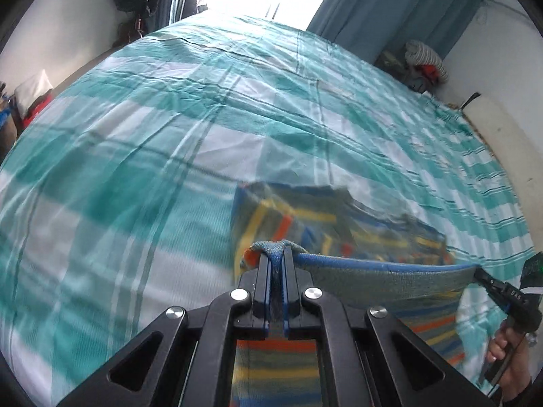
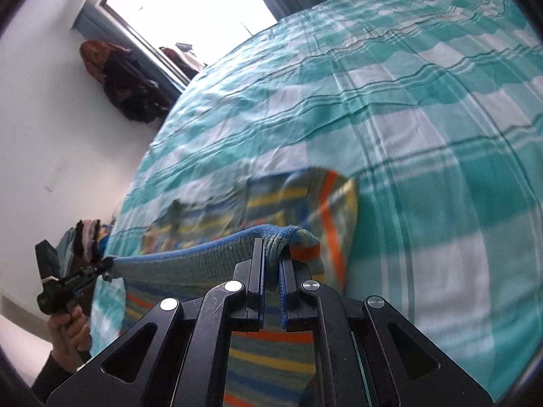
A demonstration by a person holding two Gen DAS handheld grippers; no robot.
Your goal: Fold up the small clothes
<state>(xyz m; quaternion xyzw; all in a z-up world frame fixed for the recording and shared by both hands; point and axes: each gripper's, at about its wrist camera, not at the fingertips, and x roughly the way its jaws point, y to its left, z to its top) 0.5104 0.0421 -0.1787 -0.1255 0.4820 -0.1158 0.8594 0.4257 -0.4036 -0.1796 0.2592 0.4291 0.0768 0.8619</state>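
Over the bed, in the left wrist view, the left gripper (image 1: 277, 254) has its two black fingers (image 1: 263, 271) pressed together on a bunched corner of the striped cloth (image 1: 390, 273), pinching the blue-edged hem hard. That hem stretches taut to the right, straight across to the right gripper (image 1: 480, 271), which pinches the other corner; a hand (image 1: 505, 356) grips its handle at the frame's edge. The rest of the cloth, in orange, yellow, blue and grey stripes, hangs below the hem and trails back onto the teal-and-white checked bedsheet (image 1: 135, 135), blurred. A teal curtain (image 1: 390, 3) hangs beyond the bed.

In the right wrist view, the right gripper's fingers (image 2: 288, 271) are clamped together on the cloth's corner, fabric bulging over the tips. The hem runs left to the left gripper, held by the other hand (image 2: 71, 332). The cloth's far part lies curled on the sheet; a bright window (image 2: 190, 3) sits beyond
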